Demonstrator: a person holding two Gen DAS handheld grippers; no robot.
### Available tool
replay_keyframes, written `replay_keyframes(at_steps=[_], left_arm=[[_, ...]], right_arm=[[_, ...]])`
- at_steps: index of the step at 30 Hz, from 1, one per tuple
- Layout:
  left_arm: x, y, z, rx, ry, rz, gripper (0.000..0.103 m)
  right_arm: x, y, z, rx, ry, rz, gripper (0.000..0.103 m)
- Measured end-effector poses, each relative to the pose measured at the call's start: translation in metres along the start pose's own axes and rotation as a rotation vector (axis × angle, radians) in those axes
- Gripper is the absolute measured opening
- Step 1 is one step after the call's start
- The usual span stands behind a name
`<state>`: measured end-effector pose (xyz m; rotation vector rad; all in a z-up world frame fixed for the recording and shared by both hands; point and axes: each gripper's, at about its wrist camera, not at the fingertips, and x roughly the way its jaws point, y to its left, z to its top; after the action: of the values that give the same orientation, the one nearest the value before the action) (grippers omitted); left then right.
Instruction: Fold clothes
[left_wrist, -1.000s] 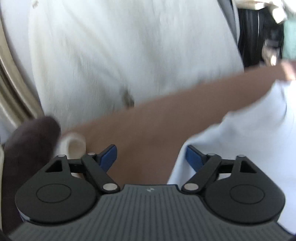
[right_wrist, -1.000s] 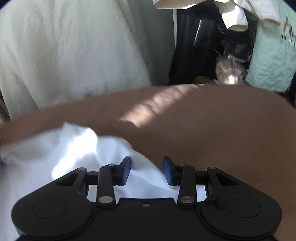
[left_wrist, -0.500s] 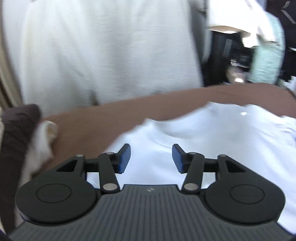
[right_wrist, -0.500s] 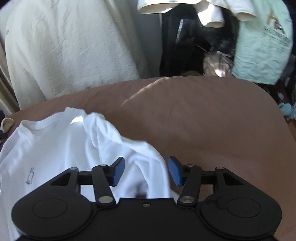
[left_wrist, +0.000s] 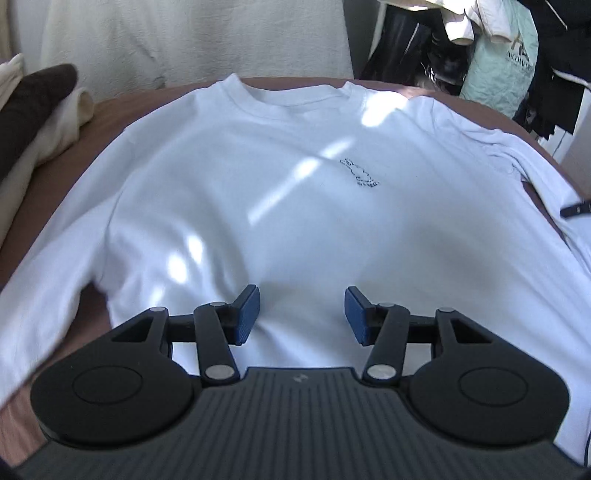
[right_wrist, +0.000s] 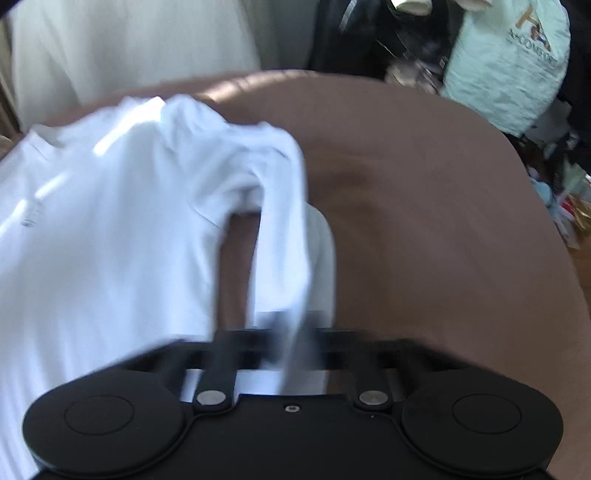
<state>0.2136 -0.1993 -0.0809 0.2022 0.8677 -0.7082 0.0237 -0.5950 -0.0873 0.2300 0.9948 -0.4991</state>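
The white long-sleeve shirt (left_wrist: 280, 192) is laid out face up on a brown surface (right_wrist: 424, 206); can't really tell if it's a bed or a padded counter, so I'll just call it the brown surface. The collar points away from the left tongs (left_wrist: 301, 314), and there's a tiny dark line drawing (left_wrist: 360, 175) printed on the chest, ahead and a bit right of them. The left tongs are spread wide, blue pads (left_wrist: 245, 314) well apart with nothing between them, sitting just above the lower part of the shirt near the hem. One sleeve runs off to the left of them and down toward the bottom corner of the view.

The right wrist view is smeared with motion blur. The other sleeve (right_wrist: 284, 229) runs from the shoulder straight down into the right tongs (right_wrist: 291, 332), and the fabric looks bunched right where the fingertips are. Looks like they've got it pinched, but with the blur I honestly can't tell whether they're closed. To the right of them it's just bare brown surface.

Left of the left tongs, off the shirt, there's a pile of cream fabric (left_wrist: 44, 136) with something dark brown (left_wrist: 29, 107) on top. Behind everything, a pale curtain (left_wrist: 184, 40), and off to the far right hanging clothes including a mint green garment (right_wrist: 509, 62) with lettering.
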Motion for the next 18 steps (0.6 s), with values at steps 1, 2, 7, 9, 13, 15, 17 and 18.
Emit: replay_keyframes(at_steps=[1,2,7,9,13,15,17,18], left_arm=[[-0.003,0.001,-0.003,-0.007,-0.001,0.003,0.051],[-0.006,0.002,-0.005,-0.013,-0.001,0.006,0.051],[-0.008,0.015,-0.005,-0.06,0.0,0.014,0.051],[-0.007,0.017,-0.005,-0.055,0.006,0.026,0.051],[-0.009,0.013,-0.002,-0.044,0.022,0.053,0.051],[-0.011,0.013,0.0,-0.05,0.035,0.064,0.054],[-0.014,0.012,0.002,-0.055,0.048,0.075,0.054],[-0.015,0.012,0.004,-0.058,0.054,0.08,0.054]], right_arm=[[-0.005,-0.004,0.003,-0.014,-0.039,-0.043,0.001],[-0.011,-0.008,0.006,-0.027,-0.077,-0.087,0.001],[-0.009,-0.071,0.041,0.028,-0.124,-0.357,0.001],[-0.002,-0.088,0.05,0.058,-0.119,-0.379,0.002],[0.017,-0.095,0.057,0.044,-0.103,-0.435,0.037],[0.022,-0.092,0.055,0.014,-0.126,-0.489,0.046],[0.023,-0.097,0.045,0.059,-0.144,-0.579,0.057],[0.024,-0.104,0.042,0.107,-0.148,-0.603,0.057]])
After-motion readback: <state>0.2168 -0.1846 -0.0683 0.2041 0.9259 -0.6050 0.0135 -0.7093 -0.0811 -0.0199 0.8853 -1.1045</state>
